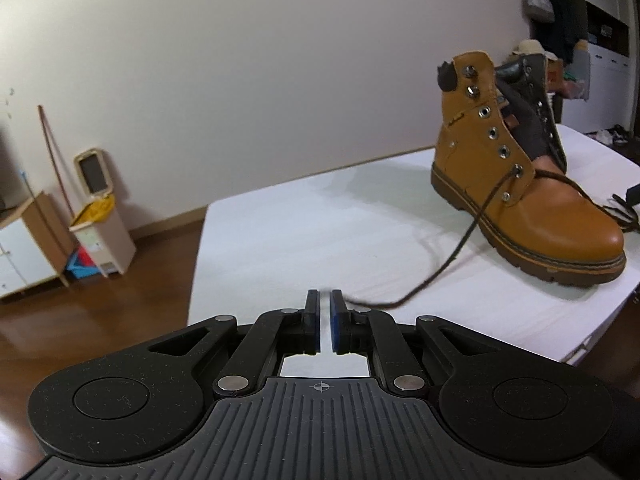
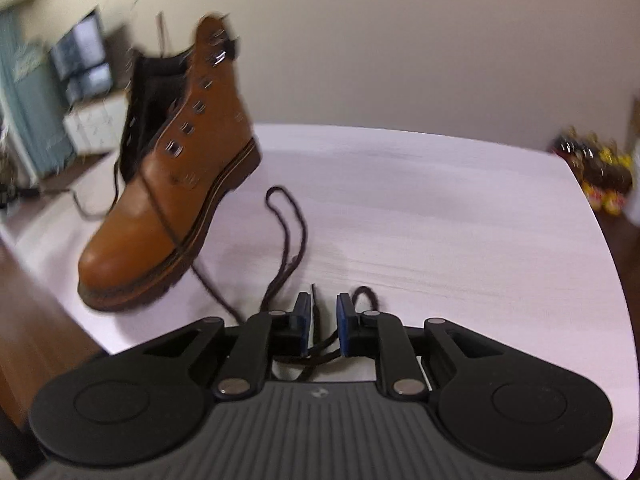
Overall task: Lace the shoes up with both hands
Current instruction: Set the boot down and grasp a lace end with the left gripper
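Note:
A tan leather boot [image 1: 520,184] stands on the white table [image 1: 300,232], far right in the left wrist view. Its dark brown lace [image 1: 452,256] runs from a low eyelet down to just right of my left gripper [image 1: 325,294]. That gripper is open by a narrow gap, with only table showing between the pads. In the right wrist view the boot [image 2: 168,200] is blurred at the left. The lace [image 2: 298,232] loops across the table [image 2: 440,208]. Its tip [image 2: 316,300] lies between the fingers of my right gripper [image 2: 323,300], which is open, pads apart from the lace.
The table's left edge drops to a wood floor [image 1: 100,312] with a lidded bin [image 1: 102,216] and a low cabinet [image 1: 24,248]. Bottles [image 2: 600,176] stand beyond the table's right corner. A black cable [image 2: 24,192] trails off at the left.

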`<act>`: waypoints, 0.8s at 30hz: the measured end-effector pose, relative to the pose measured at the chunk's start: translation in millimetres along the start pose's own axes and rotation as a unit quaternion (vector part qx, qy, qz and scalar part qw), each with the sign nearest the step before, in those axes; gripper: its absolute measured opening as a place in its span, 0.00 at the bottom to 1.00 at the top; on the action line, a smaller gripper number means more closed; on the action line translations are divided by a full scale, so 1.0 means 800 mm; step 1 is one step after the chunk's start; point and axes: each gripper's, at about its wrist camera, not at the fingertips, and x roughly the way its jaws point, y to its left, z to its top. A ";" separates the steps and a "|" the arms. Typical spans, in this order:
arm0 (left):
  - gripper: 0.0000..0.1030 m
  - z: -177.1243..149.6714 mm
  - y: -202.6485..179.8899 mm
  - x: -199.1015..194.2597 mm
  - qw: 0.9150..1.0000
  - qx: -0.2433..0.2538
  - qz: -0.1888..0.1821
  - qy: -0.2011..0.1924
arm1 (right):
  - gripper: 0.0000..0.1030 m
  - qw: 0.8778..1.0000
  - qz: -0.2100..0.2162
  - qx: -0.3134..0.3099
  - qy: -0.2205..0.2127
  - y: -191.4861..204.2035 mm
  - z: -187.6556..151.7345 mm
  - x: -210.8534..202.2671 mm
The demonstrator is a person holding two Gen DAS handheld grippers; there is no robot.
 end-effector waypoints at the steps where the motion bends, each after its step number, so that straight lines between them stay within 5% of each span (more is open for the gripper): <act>1: 0.07 0.002 -0.001 -0.001 1.000 -0.001 0.001 -0.003 | 0.16 1.000 -0.009 0.013 0.003 -0.004 0.001 0.002; 7: 0.07 0.003 -0.006 0.004 1.000 0.008 0.009 -0.001 | 0.16 0.997 -0.018 0.067 0.021 -0.037 -0.013 0.007; 12: 0.07 0.003 -0.014 0.010 1.000 0.009 0.001 -0.001 | 0.17 0.987 0.044 0.156 0.011 -0.050 -0.019 -0.001; 18: 0.07 0.003 -0.025 0.014 1.000 0.024 -0.005 0.002 | 0.16 0.988 0.045 0.149 0.010 -0.040 -0.018 0.012; 20: 0.07 0.002 -0.025 0.015 1.000 0.023 -0.005 0.003 | 0.04 0.988 0.048 0.148 0.008 -0.037 -0.014 0.015; 24: 0.07 -0.001 -0.025 0.018 1.000 0.021 -0.003 0.005 | 0.04 0.988 0.065 0.140 0.000 -0.032 0.002 0.015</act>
